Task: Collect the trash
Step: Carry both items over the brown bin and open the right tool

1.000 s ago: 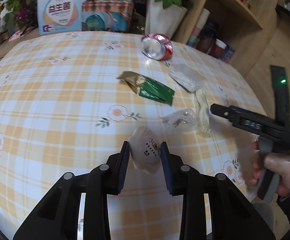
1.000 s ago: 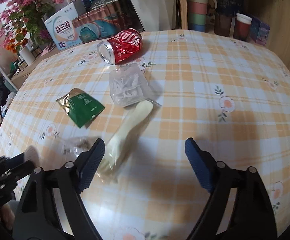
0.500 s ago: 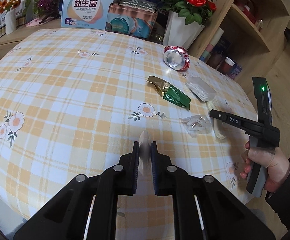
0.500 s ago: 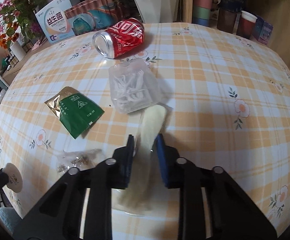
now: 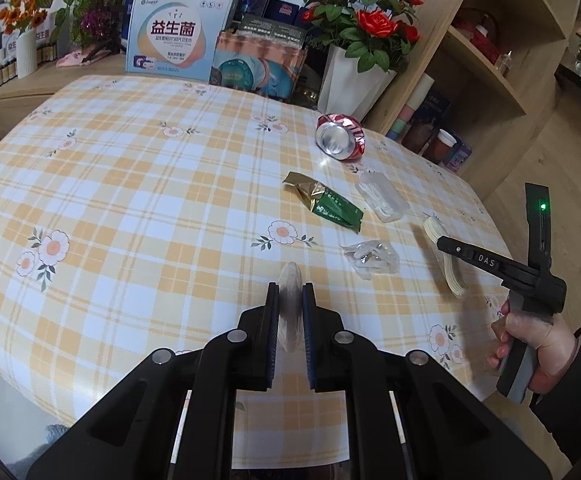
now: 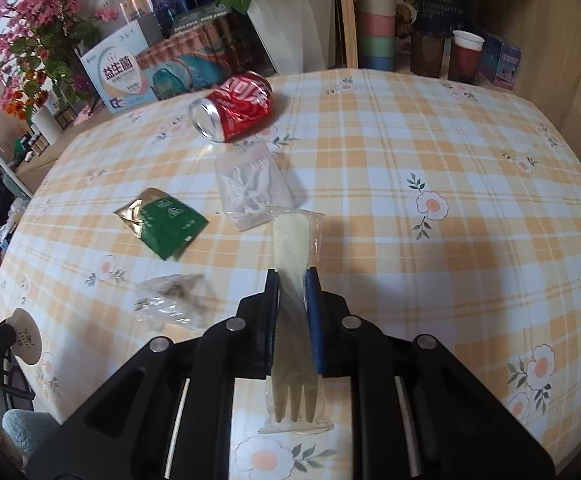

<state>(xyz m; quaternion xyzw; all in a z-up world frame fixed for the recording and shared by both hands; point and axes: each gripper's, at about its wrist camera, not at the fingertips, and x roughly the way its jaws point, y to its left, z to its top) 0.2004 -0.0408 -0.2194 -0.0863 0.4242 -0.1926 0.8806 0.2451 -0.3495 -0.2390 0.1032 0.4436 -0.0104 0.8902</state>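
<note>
Grippers both clenched: left gripper (image 5: 290,296) pinches round beige paper lid (image 5: 289,280); right gripper (image 6: 292,284) clamps cream plastic-wrapped fork (image 6: 292,248).

My desk (image 5: 138,184), under an orange plaid floral cloth, carries a crushed red can (image 5: 340,141) on its side, a green-and-gold sachet (image 5: 324,202), a clear packet of white pieces (image 6: 252,188) just beside the can, and a crumpled clear wrapper (image 5: 371,257).
</note>
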